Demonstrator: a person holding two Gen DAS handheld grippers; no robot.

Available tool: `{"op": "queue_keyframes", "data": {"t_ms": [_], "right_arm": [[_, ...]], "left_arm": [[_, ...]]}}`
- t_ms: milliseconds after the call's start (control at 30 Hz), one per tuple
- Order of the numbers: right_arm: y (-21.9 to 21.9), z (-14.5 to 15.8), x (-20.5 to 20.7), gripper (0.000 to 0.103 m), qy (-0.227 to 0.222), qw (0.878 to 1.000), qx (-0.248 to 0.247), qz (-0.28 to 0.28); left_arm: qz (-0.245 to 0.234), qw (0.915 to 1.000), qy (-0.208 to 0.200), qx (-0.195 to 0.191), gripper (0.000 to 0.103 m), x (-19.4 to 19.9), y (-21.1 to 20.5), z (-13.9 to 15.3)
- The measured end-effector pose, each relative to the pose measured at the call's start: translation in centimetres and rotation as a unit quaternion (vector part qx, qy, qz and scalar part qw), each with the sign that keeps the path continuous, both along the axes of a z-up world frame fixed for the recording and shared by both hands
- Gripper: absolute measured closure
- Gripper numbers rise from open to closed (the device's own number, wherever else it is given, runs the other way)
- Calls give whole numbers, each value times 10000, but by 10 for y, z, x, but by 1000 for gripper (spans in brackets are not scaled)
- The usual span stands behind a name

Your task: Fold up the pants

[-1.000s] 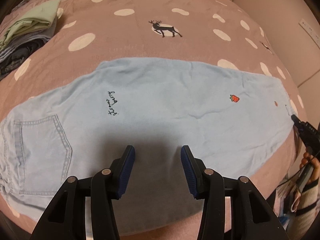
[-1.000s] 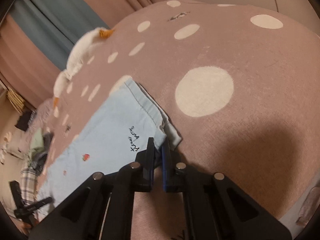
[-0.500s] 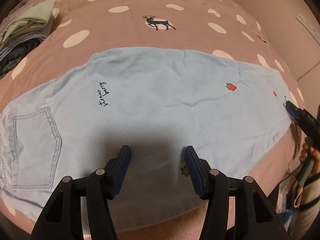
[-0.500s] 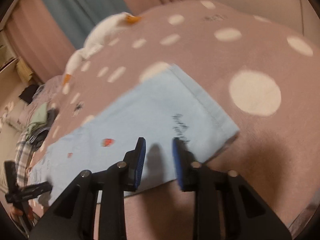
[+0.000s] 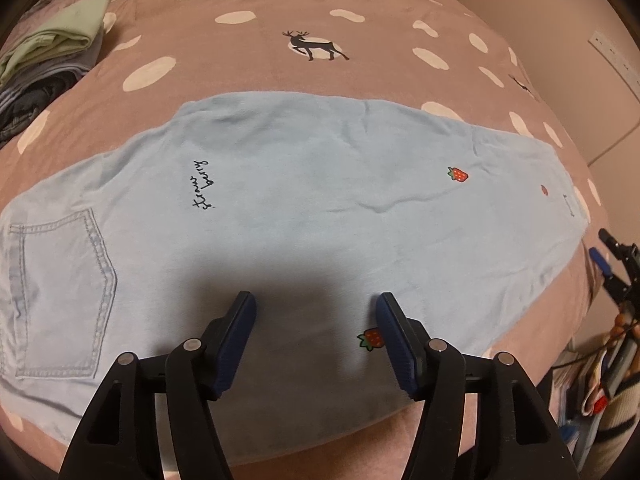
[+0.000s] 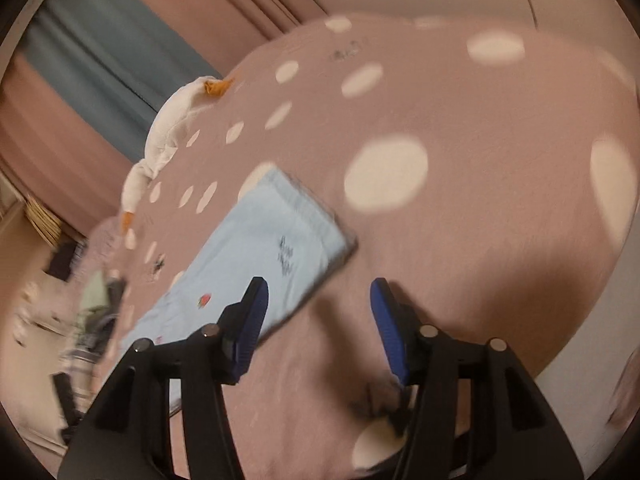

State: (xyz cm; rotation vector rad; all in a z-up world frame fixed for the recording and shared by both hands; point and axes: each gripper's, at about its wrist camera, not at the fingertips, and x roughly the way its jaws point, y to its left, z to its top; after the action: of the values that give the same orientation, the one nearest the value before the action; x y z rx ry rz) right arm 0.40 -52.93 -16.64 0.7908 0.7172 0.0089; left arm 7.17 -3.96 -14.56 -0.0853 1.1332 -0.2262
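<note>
Light blue pants [image 5: 312, 208] with strawberry prints and a back pocket lie folded lengthwise and flat on the pink spotted bedspread [image 5: 248, 60], waist at the left, hem at the right. My left gripper [image 5: 316, 320] is open and empty, hovering over the pants' near edge. My right gripper [image 6: 318, 300] is open and empty, just off the hem end of the pants [image 6: 272, 248], over the bedspread [image 6: 460, 240]. It also shows at the right edge of the left wrist view [image 5: 612, 264]. The right wrist view is blurred.
A stack of folded clothes [image 5: 48, 64] sits at the bed's far left. A white plush goose [image 6: 168, 136] lies along the head of the bed. The bed's near edge runs just below the pants. Curtains and wall stand behind.
My right gripper let go of the pants' hem, opened wide and drew back off the hem. The pants now lie flat. My left gripper stayed open and shifted slightly.
</note>
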Motion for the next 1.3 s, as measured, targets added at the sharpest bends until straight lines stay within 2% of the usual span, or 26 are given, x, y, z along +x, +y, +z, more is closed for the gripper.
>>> {"op": "queue_keyframes", "data": {"t_ms": [133,167,200,300,400,433,467,533,600,700,800,867,900,1000,1133,1233,1300], "right_arm": [[5,-14,15,54,-116,9986,520,1],[4,-16,20,60,-133,9982,578,-45],[2,-19,27,72,-119,9979,622,-116],[-3,-28,41,92,-104,9958,875,-237],[-4,-27,44,93,-137,9939,1055,-297],[-1,-24,43,93,-137,9943,1010,-304],[4,-18,41,89,-180,9951,914,-318],[17,-4,38,95,-339,9969,659,-282],[40,21,33,96,-678,9976,81,-68],[83,54,32,96,-927,9921,-711,465],[135,74,32,96,-1019,9787,-1461,1021],[165,80,30,96,-1092,9695,-1768,1302],[182,82,28,95,-1144,9637,-1917,1462],[223,79,27,95,-1164,9509,-2189,1853],[266,52,28,95,-926,9394,-2273,2393],[292,32,28,94,-771,9254,-2559,2687],[306,29,21,94,-826,9125,-2764,2900]], "left_arm": [[-19,10000,-1,-76,42,-1,2,1],[-13,9999,-4,-101,41,-1,3,1],[-7,9999,-9,-128,41,-2,4,1],[19,9998,-27,-191,41,-3,5,0],[17,9997,-46,-237,41,-4,6,1],[16,9997,-49,-258,41,-3,7,1],[22,9995,-48,-304,41,-3,8,1],[68,9991,-17,-409,41,-3,12,2],[146,9984,30,-554,41,-3,15,4],[250,9956,71,-904,41,-2,22,9],[303,9849,135,-1701,41,0,28,14],[372,9701,255,-2385,41,5,29,15],[378,9657,285,-2554,41,8,27,15],[240,9596,241,-2792,41,14,13,20],[105,9436,347,-3292,41,23,-5,13],[142,9379,622,-3410,41,29,-17,-3],[129,9295,861,-3584,41,30,-23,-14]]}}
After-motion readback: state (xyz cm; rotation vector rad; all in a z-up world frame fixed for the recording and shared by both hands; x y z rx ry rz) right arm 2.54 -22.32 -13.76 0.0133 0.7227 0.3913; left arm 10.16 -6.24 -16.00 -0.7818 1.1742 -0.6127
